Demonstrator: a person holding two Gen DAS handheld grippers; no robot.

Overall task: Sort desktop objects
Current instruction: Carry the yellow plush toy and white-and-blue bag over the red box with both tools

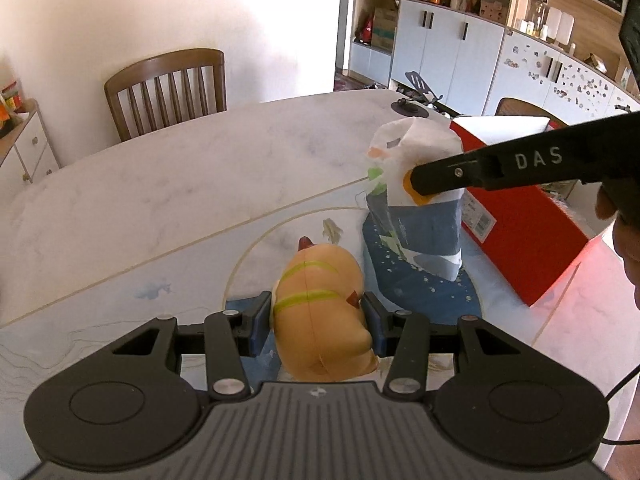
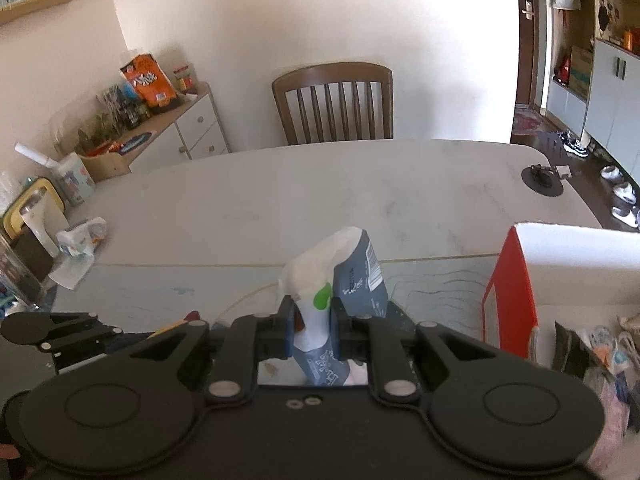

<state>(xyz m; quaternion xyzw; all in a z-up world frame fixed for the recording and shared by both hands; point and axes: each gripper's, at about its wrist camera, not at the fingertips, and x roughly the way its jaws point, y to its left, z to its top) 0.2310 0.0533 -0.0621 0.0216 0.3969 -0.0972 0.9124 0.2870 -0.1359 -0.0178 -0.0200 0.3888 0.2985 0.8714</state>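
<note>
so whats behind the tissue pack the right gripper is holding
Behind the tissue pack in the left wrist view stands a red box with a white top. The pack and right gripper cover its near end; its inside can't be seen.

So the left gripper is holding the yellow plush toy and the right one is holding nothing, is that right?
Not quite. The left gripper does hold the yellow plush toy, but the right gripper is not empty: the right wrist view shows its jaws pinching a blue and white tissue pack.

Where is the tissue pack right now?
In the right gripper, pinched between its pads just left of the red box; the left wrist view shows the tissue pack beside that box.
</note>
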